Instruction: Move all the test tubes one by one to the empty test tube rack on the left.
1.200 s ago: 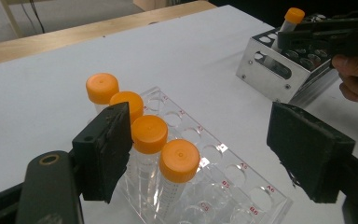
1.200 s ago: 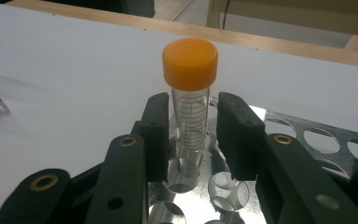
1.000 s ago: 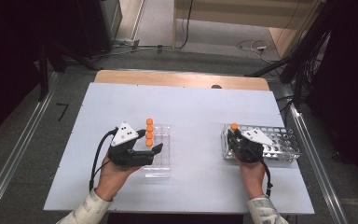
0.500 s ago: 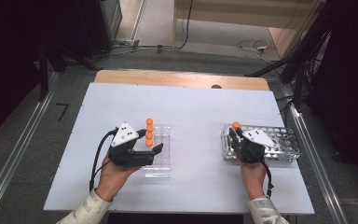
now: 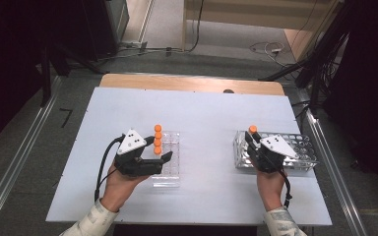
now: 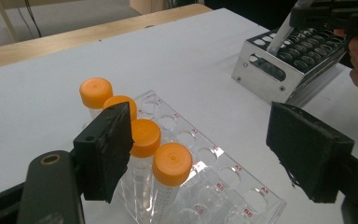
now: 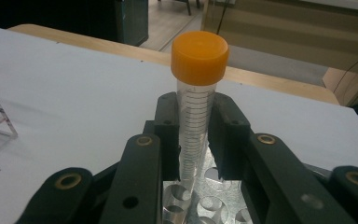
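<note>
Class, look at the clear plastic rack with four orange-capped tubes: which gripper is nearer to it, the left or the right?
Left. The left gripper hangs open right over the clear rack, beside its tubes. The right gripper is far across the table, shut on a tube over the metal rack.

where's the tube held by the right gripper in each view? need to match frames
High view: the held tube is right of centre, its orange cap at the near-left end of the metal rack, in the right gripper.
Left gripper view: top right, a slanted clear tube over the rack, cap cut off by the frame.
Right gripper view: dead centre, upright, between the pads.
Shared landmark: the metal rack.
</note>
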`<state>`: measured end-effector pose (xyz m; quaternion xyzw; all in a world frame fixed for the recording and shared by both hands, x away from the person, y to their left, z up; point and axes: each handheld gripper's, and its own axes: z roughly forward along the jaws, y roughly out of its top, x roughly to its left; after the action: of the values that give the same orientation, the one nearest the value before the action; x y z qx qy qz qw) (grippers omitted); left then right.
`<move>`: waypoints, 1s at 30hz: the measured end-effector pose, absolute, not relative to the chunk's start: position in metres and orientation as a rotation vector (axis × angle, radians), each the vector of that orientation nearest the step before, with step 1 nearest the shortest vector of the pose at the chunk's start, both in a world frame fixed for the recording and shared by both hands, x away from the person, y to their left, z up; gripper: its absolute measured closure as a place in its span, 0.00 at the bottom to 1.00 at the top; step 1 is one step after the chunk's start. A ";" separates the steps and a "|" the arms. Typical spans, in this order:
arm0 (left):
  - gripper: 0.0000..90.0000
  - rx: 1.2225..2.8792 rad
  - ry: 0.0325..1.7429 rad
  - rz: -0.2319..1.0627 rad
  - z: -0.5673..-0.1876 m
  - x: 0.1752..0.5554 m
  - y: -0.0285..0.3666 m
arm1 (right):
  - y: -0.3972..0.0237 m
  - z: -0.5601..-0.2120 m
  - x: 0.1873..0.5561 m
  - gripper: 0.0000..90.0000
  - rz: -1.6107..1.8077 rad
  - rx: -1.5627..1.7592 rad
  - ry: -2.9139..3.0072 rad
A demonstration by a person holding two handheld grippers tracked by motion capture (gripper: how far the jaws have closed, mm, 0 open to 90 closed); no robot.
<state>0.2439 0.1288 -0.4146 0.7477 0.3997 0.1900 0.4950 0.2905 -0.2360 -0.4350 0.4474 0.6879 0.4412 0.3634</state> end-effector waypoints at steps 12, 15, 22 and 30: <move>0.25 1.815 0.964 0.463 -0.414 0.244 0.129 | -0.240 -0.421 0.281 0.80 1.177 1.131 1.735; 0.25 1.816 0.965 0.465 -0.415 0.243 0.128 | -0.240 -0.419 0.279 0.80 1.191 1.132 1.736; 0.25 1.813 0.962 0.468 -0.414 0.243 0.128 | -0.238 -0.413 0.269 0.80 1.238 1.102 1.765; 0.25 1.811 0.958 0.470 -0.414 0.242 0.128 | -0.229 -0.413 0.254 0.80 1.280 1.051 1.834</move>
<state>0.2423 0.1275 -0.4140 0.7479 0.3955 0.1942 0.4965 0.2543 -0.2290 -0.4129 0.4016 0.7008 0.4892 0.3291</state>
